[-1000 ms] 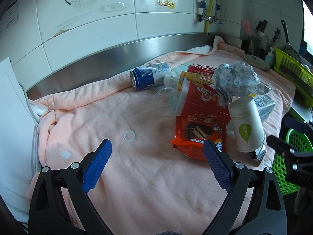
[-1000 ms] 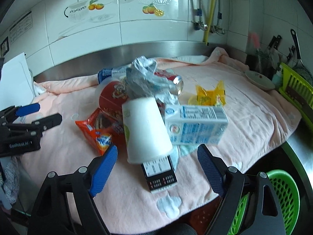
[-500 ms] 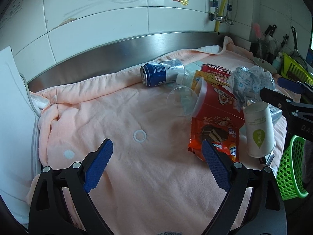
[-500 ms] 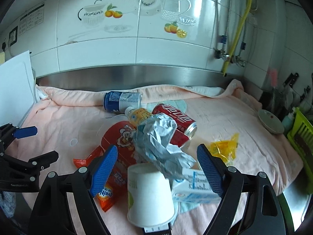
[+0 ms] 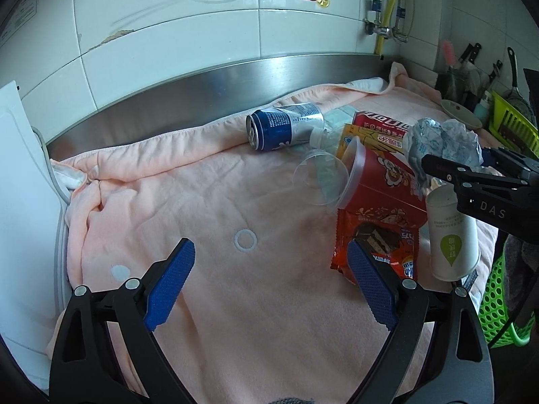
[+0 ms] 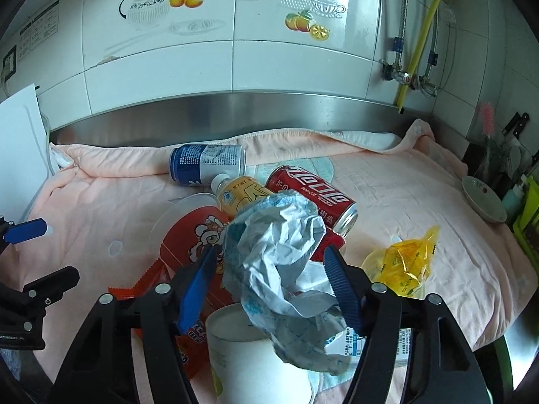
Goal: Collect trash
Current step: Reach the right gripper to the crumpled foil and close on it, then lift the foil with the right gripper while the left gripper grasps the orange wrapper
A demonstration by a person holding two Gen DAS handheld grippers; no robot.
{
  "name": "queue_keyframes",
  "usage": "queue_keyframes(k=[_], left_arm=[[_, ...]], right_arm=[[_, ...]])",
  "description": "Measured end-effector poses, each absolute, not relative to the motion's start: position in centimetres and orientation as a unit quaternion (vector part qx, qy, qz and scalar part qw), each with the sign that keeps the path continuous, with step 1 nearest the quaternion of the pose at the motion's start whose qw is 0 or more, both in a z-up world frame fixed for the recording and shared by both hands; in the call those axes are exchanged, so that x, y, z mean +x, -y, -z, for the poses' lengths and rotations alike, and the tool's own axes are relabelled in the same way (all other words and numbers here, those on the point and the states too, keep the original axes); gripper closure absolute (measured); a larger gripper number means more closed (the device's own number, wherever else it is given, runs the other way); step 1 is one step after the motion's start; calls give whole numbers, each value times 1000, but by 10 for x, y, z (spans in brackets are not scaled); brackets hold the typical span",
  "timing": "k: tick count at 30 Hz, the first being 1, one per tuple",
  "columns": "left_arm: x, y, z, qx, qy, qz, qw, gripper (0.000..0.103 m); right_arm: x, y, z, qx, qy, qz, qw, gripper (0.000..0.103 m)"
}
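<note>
Item, crumpled wrapper (image 6: 279, 256): sits between my right gripper's (image 6: 269, 279) parted, not yet clamped fingers, atop the paper cup (image 6: 249, 360); I'd pinch the bulk centrally; left gripper (image 5: 269, 289) idle, agape.

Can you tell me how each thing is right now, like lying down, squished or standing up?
Blue and silver drink can: lying on its side, dented.
Red drink can: lying on its side.
Yellow-labelled plastic bottle: lying down, capped.
White paper cup: upside down.
Crumpled pale blue paper wrapper: scrunched, between the right tool's fingers.
Yellow plastic wrapper: crumpled.
Left tool: open, empty.
Right tool: open around the wrapper.
</note>
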State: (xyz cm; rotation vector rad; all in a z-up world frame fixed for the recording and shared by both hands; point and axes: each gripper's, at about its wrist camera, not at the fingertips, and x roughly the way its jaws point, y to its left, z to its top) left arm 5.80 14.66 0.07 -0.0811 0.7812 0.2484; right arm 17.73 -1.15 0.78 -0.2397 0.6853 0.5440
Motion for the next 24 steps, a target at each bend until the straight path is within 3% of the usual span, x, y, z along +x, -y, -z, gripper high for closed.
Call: queue_keyframes(k=[9, 24], left_arm=[[61, -147, 0, -44, -383, -116, 915, 15], [70, -118, 9, -41, -399, -48, 915, 16]], right_arm=[[171, 17, -16, -99, -322, -276, 900, 67], [131, 65, -64, -49, -259, -263, 928, 71]])
